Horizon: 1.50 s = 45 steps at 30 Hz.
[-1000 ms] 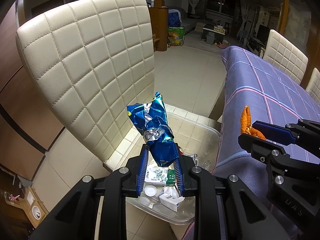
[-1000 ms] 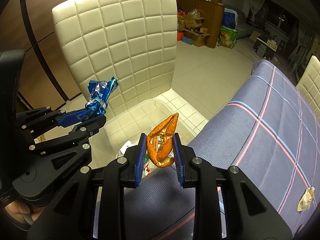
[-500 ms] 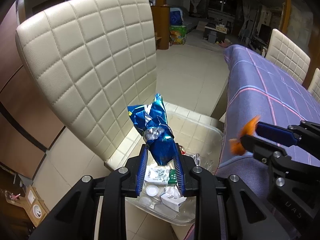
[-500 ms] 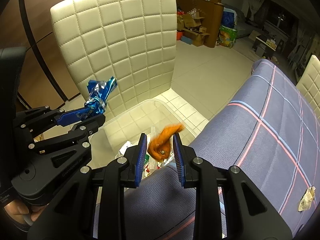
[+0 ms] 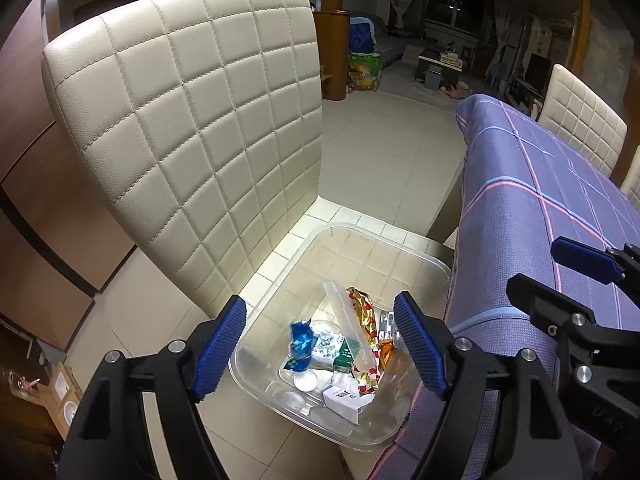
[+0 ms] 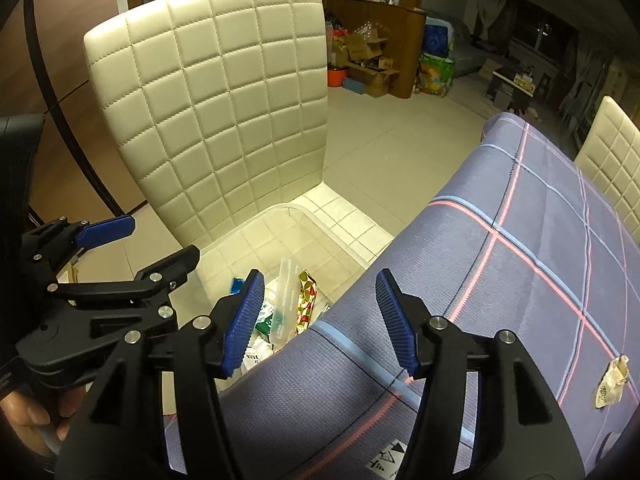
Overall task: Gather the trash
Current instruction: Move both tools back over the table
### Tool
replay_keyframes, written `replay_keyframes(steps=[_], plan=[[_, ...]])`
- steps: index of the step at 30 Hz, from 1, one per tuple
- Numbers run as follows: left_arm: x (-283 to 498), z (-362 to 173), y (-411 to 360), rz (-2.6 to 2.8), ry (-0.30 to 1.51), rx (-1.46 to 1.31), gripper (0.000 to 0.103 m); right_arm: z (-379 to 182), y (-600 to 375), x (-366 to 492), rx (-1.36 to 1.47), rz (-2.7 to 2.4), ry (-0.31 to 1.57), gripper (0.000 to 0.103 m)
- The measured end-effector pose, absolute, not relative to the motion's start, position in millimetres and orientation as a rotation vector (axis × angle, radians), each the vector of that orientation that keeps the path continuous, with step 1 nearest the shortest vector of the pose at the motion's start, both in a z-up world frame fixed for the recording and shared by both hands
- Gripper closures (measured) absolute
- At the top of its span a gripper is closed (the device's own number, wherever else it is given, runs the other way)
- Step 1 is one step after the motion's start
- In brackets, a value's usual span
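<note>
A clear plastic bin (image 5: 400, 242) stands on the seat of a cream quilted chair and holds trash. The blue foil wrapper (image 5: 301, 345) and the orange wrapper (image 5: 386, 354) lie inside it among a gold patterned wrapper (image 5: 362, 312) and small cartons. My left gripper (image 5: 320, 346) is open and empty above the bin. My right gripper (image 6: 320, 316) is open and empty over the table edge beside the bin (image 6: 280, 220). A crumpled pale scrap (image 6: 610, 380) lies on the tablecloth at the right.
The cream chair back (image 5: 192, 128) rises just left of the bin. The table with a purple checked cloth (image 6: 540, 260) is to the right. More cream chairs (image 5: 580, 116) stand behind the table. Tiled floor (image 5: 380, 152) lies beyond.
Both grippers opened. The orange wrapper fell from the right gripper first, then the blue foil wrapper fell from the left; both now lie in the bin.
</note>
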<state>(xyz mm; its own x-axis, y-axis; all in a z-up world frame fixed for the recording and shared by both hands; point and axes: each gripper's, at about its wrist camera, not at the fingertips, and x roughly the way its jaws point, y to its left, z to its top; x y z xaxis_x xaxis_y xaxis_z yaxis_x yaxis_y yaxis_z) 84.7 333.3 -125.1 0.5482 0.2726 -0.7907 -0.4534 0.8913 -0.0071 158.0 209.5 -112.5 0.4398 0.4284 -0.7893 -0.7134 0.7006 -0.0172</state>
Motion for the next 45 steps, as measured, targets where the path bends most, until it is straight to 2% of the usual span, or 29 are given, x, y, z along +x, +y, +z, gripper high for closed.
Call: replay_keyframes(steps=[15,17,23,36,41,45], plan=[[76.6,-106.6,297.0,0.394,0.884,-0.171,0.029,-107.3,156.9,150.0,-0.323,0.696,0.875,0.043],[75.1,-103.1,287.9,0.380,0.882,-0.162,0.029,-106.0,145.2,149.4,-0.308,0.684,0.877,0.037],[69.9,-96.0,257.9,0.327,0.880,-0.159,0.029,-102.0,104.3,141.7,-0.272,0.642,0.862,0.031],[87.8,-85.0,132.1,0.110,0.869,-0.033,0.028,-99.6,-37.1,128.2,-0.152,0.418,0.829,0.025],[103.0,-86.7,70.7,-0.008,0.867,0.023,0.028,-97.5,-89.6,124.6,-0.155,0.283,0.790,0.013],[116.0,-89.4,33.5,-0.042,0.874,0.062,0.028,-99.5,-119.4,129.0,-0.142,0.209,0.785,0.011]])
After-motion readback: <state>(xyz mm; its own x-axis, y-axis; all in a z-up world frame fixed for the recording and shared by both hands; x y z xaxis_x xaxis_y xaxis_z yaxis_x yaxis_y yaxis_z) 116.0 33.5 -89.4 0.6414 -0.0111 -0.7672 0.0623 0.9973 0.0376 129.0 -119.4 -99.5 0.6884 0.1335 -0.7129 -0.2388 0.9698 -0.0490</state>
